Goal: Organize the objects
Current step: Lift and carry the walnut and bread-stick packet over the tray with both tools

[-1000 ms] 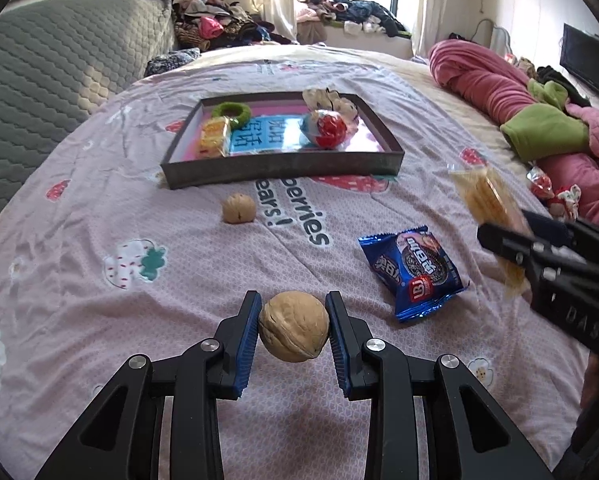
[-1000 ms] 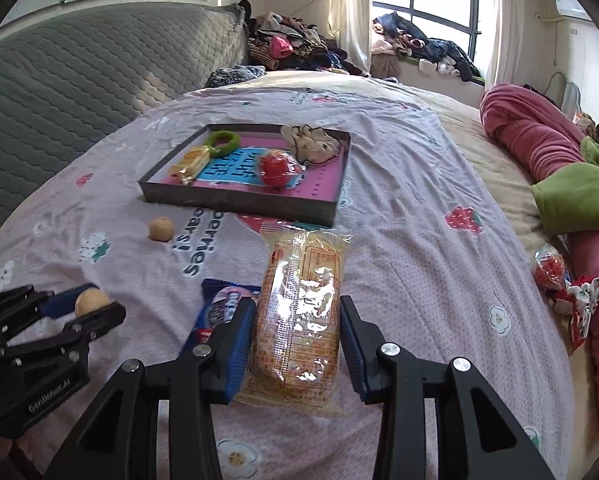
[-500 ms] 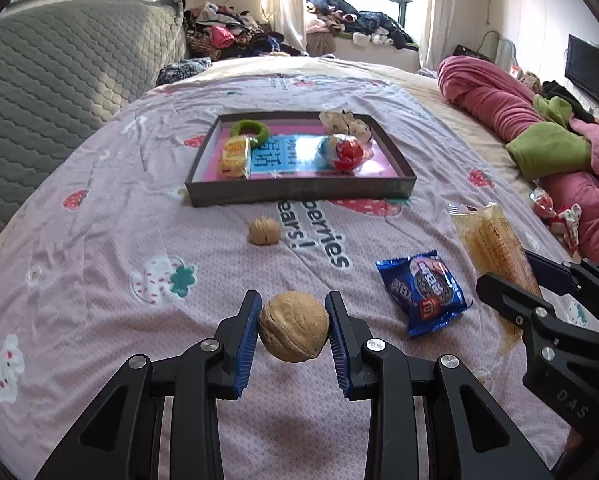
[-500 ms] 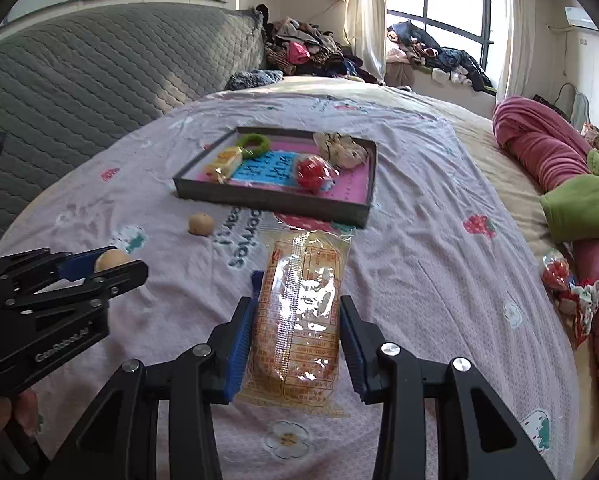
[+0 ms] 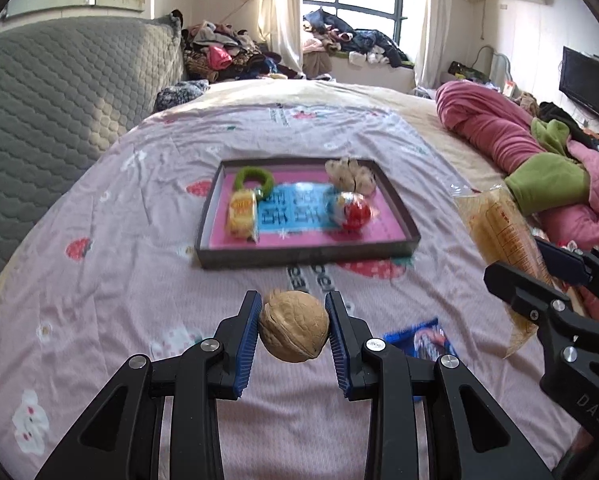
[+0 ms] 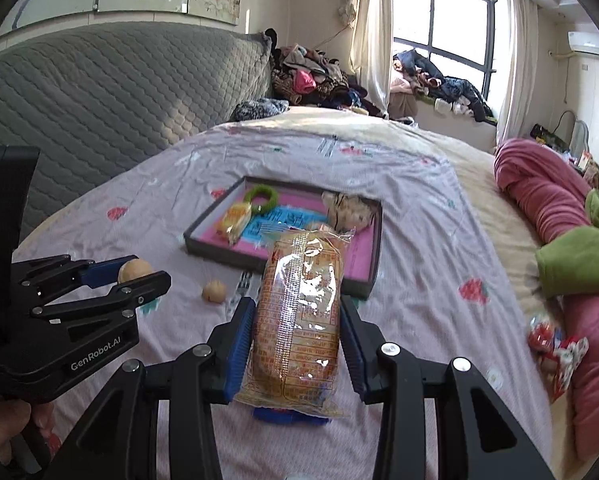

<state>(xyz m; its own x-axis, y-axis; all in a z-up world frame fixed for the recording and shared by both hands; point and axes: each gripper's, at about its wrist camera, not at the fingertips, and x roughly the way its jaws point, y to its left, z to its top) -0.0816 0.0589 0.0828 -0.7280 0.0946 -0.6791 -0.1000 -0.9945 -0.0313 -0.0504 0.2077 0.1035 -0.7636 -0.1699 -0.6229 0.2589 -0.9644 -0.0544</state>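
Note:
My left gripper (image 5: 293, 330) is shut on a walnut (image 5: 294, 331) and holds it above the bed, short of the tray. My right gripper (image 6: 297, 330) is shut on a clear packet of orange crackers (image 6: 299, 316), also lifted; it shows at the right of the left wrist view (image 5: 499, 236). The dark tray with a pink floor (image 5: 397, 210) lies ahead and holds a green ring (image 5: 254, 178), a yellow packet (image 5: 242, 214), a red and white egg toy (image 5: 353, 210) and a beige cloth item (image 5: 351, 172). A second walnut (image 6: 214, 291) lies on the bedspread before the tray.
A blue snack packet (image 5: 429, 340) lies on the bedspread under my grippers. A pink and green heap of bedding (image 5: 539, 160) lies along the right side. A grey quilted headboard (image 5: 59, 100) stands at the left. A small red wrapper (image 6: 555, 344) lies by the bedding.
Both grippers have risen and moved forward toward the tray with their loads. The loose walnut is now hidden behind my left gripper's walnut in the left wrist view.

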